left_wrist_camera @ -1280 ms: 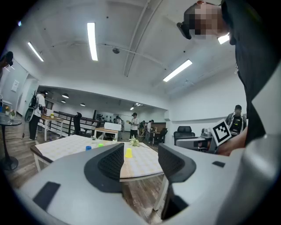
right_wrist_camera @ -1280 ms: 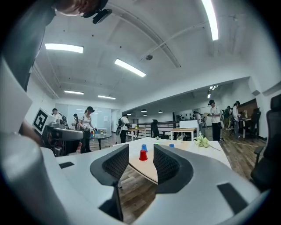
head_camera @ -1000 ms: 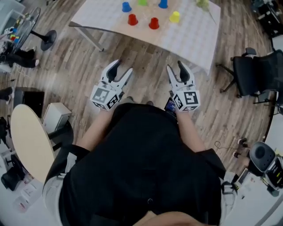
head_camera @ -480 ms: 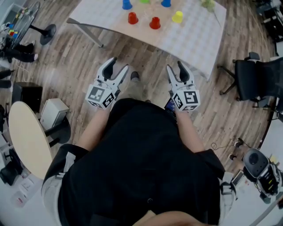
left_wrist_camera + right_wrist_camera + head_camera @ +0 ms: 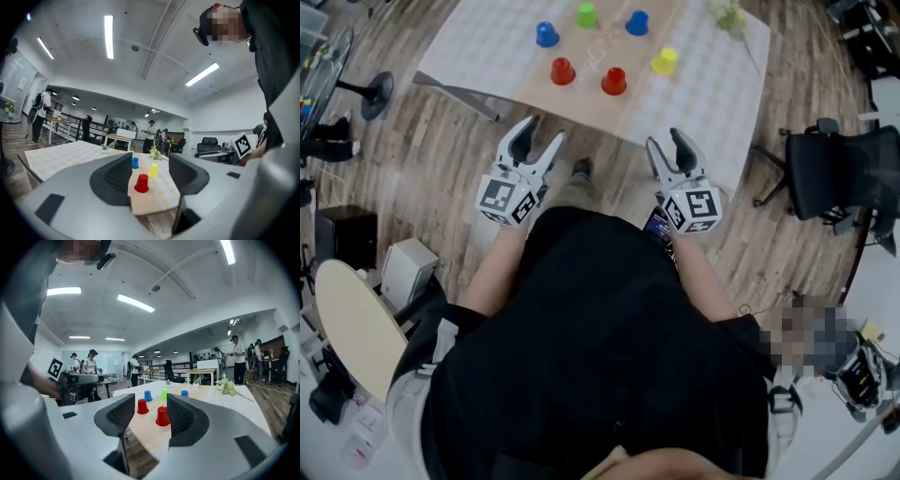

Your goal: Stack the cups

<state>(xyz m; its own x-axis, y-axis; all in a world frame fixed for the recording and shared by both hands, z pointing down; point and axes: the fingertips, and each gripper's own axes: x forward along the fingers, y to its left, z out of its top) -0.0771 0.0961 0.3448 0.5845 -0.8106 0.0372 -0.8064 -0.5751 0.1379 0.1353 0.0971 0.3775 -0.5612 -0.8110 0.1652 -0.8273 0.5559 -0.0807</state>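
Drawn nearer the tabletop (image 5: 703, 84) and its six cups (image 5: 613, 81) than a second ago. Holding left gripper (image 5: 536, 141) and right gripper (image 5: 667, 148) short of its edge, jaws wide and empty.

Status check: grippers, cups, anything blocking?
Both open, empty: left gripper, right gripper, short of the table. Six cups apart on it, none stacked; two red cups nearest. Nothing seen in the way.
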